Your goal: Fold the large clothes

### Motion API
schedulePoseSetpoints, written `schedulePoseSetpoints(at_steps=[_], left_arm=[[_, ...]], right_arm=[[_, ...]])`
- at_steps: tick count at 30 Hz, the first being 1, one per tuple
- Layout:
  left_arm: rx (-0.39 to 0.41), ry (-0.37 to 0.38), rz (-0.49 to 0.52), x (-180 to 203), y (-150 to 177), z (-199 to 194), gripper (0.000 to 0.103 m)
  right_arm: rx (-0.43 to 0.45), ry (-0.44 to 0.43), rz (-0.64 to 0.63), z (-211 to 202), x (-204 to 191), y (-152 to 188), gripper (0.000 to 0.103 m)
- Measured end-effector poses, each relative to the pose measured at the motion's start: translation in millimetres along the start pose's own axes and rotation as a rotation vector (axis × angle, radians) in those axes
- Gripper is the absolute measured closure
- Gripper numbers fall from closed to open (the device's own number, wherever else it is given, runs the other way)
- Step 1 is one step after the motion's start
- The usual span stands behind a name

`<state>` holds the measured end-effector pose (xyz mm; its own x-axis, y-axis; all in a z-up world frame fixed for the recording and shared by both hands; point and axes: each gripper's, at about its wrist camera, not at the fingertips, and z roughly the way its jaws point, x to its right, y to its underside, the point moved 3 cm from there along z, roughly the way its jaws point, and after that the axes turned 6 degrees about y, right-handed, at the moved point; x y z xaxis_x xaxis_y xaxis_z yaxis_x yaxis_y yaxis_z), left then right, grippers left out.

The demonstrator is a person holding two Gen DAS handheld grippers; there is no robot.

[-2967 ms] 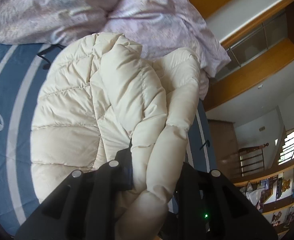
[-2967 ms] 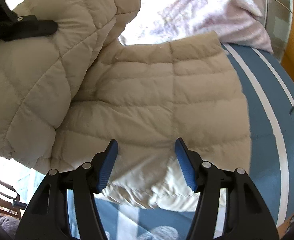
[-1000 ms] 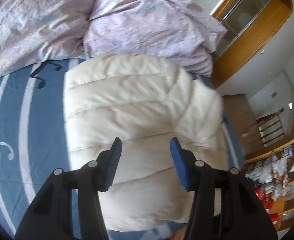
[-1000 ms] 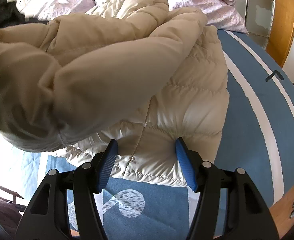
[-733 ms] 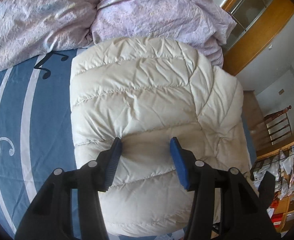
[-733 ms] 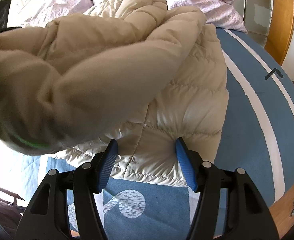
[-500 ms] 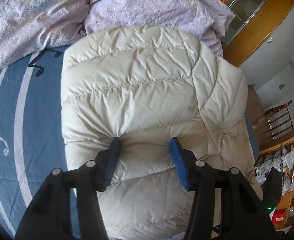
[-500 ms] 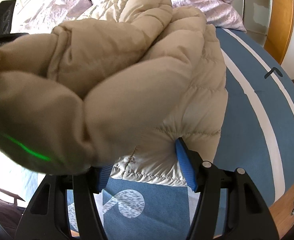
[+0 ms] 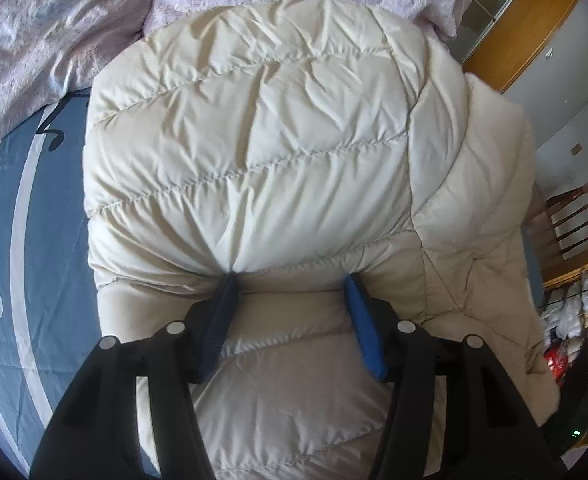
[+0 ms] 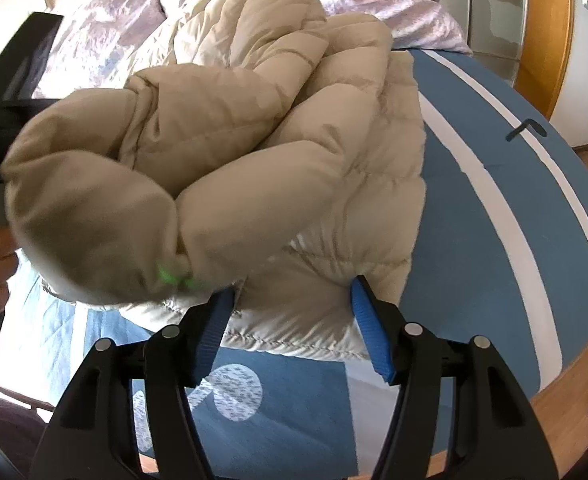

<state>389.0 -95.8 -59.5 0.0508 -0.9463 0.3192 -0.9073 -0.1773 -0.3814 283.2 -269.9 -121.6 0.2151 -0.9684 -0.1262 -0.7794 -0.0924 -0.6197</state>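
Cream puffer jacket lies folded on the bed. Left hand-held gripper just widened, pads pressing down into it, prob. not pinching. Right hand-held gripper open at hem. Risk: puffy fold springs back w/o pressure.

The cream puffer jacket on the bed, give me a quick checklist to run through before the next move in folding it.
1. Puffer jacket lies on the blue bedspread: ok.
2. Left hand-held gripper pushes its fingertips into the top layer; jaws apart, have just been opening, padding bulges between them, no clamp: ok.
3. Right hand-held gripper at the near hem, jaws apart, fabric between them but not pinched: ok.
4. Folded-over part flat: not ok, in the right wrist view it bunches up in a puffy mound.
5. Sleeves tucked in: cannot tell.
6. Lilac duvet clear of the jacket: not ok, they touch at the far edge.
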Motion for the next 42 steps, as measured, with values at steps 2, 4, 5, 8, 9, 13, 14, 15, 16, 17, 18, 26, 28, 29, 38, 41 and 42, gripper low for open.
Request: schedulePoseSetpoints(at_steps=[2,4,5,8,9,13,14,15,16,17,18,26,28,29,38,41,42], left_arm=[[0.002,-0.022,0.012,1.8,0.2,5.7,0.047],[0.004,-0.049,0.028,4.9,0.4,12.4,0.047],[0.004,-0.057,0.033,6.4,1.4,13.7,0.047],[0.004,-0.079,0.05,7.7,1.1,20.3,0.047],[0.003,-0.086,0.055,8.0,0.2,21.1,0.047],[0.019,-0.099,0.084,10.2,-0.3,14.0,0.047],[0.027,-0.097,0.09,9.0,0.0,9.8,0.047],[0.031,-0.096,0.092,8.9,3.3,6.2,0.047],[0.037,-0.095,0.094,7.6,3.7,3.1,0.047],[0.044,-0.094,0.095,5.7,4.6,-1.8,0.047],[0.05,-0.094,0.095,3.4,5.3,-5.7,0.047],[0.101,-0.112,0.105,3.1,17.4,-32.0,0.046],[0.116,-0.123,0.11,1.3,18.9,-38.4,0.045],[0.12,-0.127,0.111,0.0,16.4,-40.3,0.045],[0.15,-0.164,0.083,-21.6,18.5,-53.8,0.045],[0.153,-0.174,0.072,-27.6,19.3,-55.6,0.045],[0.153,-0.178,0.069,-29.9,19.5,-56.1,0.045]], right_arm=[[0.003,0.008,0.005,-1.5,2.7,0.7,0.041],[0.005,0.026,0.016,-4.7,7.5,3.0,0.041],[0.004,0.032,0.028,-5.8,11.3,3.8,0.041],[0.001,0.053,0.063,-9.8,24.5,7.0,0.041],[0.002,0.06,0.072,-11.6,28.7,7.8,0.041],[0.019,0.091,0.104,-22.8,45.7,7.1,0.041],[0.026,0.101,0.113,-26.8,51.1,5.1,0.041],[0.031,0.11,0.118,-30.4,54.8,3.4,0.041],[0.037,0.117,0.122,-32.8,57.4,1.0,0.041],[0.046,0.128,0.125,-36.1,61.1,-2.8,0.041],[0.052,0.137,0.127,-38.7,65.4,-8.2,0.041],[0.157,0.153,0.131,-66.3,72.1,-62.0,0.041],[0.184,0.138,0.111,-71.2,62.8,-79.7,0.041],[0.197,0.126,0.096,-72.6,55.7,-89.2,0.041],[0.206,0.032,-0.014,-59.0,-4.2,-130.8,0.041],[0.191,0.024,-0.026,-50.1,-15.9,-135.6,0.041],[0.185,0.022,-0.025,-46.3,-18.7,-137.2,0.041]])
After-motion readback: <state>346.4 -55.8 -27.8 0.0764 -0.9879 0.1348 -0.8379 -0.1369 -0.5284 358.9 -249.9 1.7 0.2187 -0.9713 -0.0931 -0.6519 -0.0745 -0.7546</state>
